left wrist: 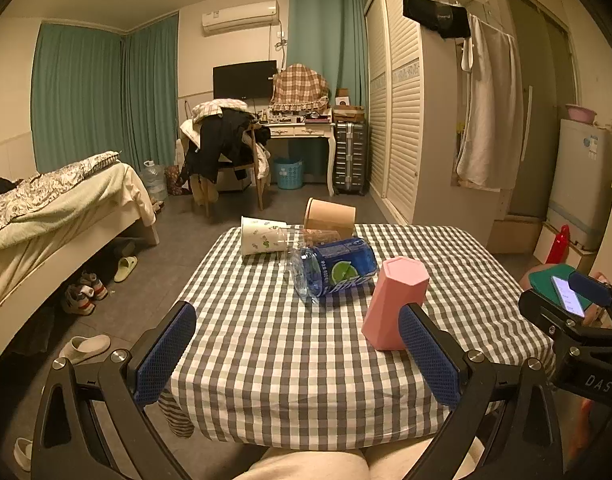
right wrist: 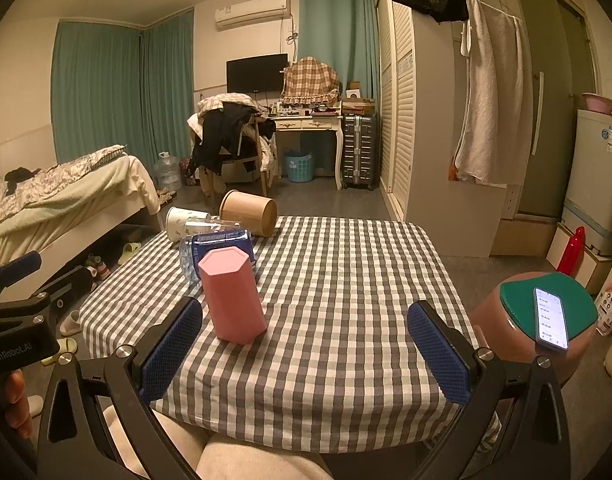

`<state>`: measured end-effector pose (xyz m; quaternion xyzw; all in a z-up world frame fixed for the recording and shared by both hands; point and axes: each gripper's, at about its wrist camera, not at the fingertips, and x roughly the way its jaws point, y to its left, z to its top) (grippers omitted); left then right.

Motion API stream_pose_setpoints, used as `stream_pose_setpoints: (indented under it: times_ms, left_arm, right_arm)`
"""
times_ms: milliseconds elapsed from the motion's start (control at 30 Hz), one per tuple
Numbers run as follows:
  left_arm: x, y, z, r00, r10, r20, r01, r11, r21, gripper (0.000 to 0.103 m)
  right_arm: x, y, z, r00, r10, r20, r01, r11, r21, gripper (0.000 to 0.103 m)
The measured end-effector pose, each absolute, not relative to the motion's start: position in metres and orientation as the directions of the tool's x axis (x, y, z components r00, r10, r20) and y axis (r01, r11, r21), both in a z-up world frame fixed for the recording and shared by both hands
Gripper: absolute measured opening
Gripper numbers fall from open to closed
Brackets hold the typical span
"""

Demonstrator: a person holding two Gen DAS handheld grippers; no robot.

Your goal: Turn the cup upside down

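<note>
Left wrist view: pink cup (left wrist: 394,304) standing closed end up on checked surface (left wrist: 306,360), axis near vertical, slightly tilted, just ahead of left claw (left wrist: 297,356) and touching its right pad in image. Left claw wide open, empty. Right claw (right wrist: 306,352) also open, empty; cup left of its centreline. Left claw judged nearer.

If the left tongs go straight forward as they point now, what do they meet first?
Probably the blue bottle lying on its side; the pink cup stands just right of the line, near the right finger. Depth is unclear.
</note>
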<state>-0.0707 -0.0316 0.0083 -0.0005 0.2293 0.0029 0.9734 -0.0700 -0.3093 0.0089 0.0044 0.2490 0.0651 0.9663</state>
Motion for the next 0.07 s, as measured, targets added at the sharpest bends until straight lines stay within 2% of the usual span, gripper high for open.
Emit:
stream_pose_setpoints:
  times_ms: [67]
  left_arm:
    - [-0.072,-0.0303,0.0078,0.894,0.005,-0.447,-0.002,1.0,0.007,0.103]
  right_arm:
    - [-0.0694,-0.3091,0.0082,0.867,0.129,-0.482,-0.124,0.991,0.042,0.103]
